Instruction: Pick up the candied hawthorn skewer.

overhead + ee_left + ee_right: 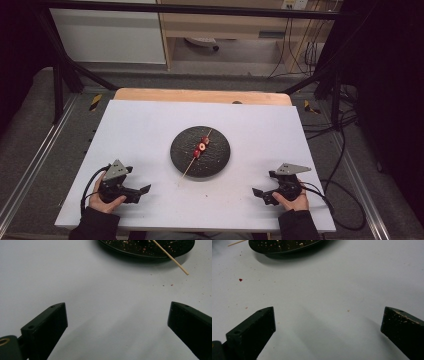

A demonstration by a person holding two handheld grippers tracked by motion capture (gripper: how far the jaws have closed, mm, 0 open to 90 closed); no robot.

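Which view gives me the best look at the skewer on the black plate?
The high view: the skewer lies whole across the black plate, red pieces threaded on, bare end past the near rim. The left gripper view shows just that bare end over the rim; the right gripper view catches a short tip.

a lab: black frame rig (70, 70), floor cables (345, 150).

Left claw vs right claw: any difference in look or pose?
The left claw rests at the table's near-left, tips pointing right; the right claw at the near-right, tips pointing left. Right claw's fingers carry pale crumbs; left claw's fingers look clean. Both are wide open, empty, facing the plate.
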